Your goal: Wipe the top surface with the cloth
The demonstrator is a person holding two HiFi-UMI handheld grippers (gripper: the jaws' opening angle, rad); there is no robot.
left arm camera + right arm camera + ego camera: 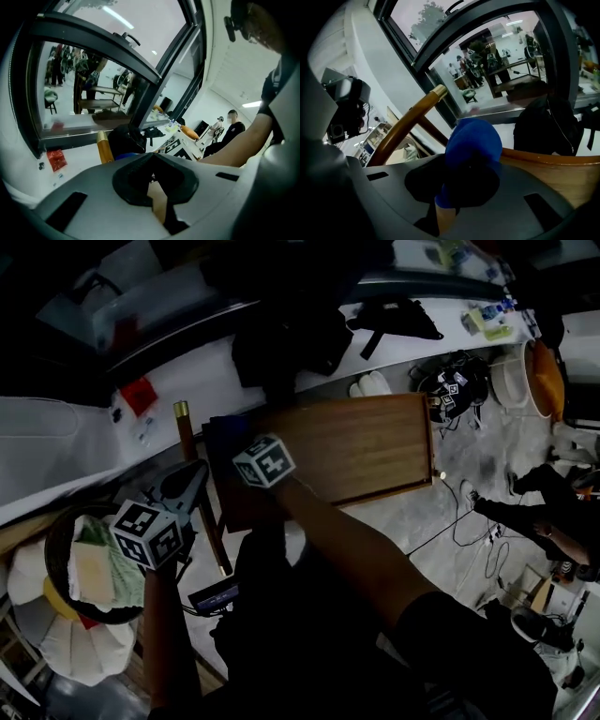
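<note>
The right gripper (457, 187) is pinching a bunched blue cloth (472, 140) at the left end of the wooden table top (366, 451); the left gripper (152, 177) is hovering left of the table, jaws pressed together and empty; a dark bag (291, 343) is lying beyond on a white sill (206, 371).

Lab, prob. — cabled gear heap (455, 388), cluttered counter (225, 367).

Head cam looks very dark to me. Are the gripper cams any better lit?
Head view: underexposed, only the wooden top reads clearly, foreground black. Right gripper view: well lit, fisheye-curved, blue cloth plain between the jaws. Left gripper view: bright, strongly curved at the edges.
</note>
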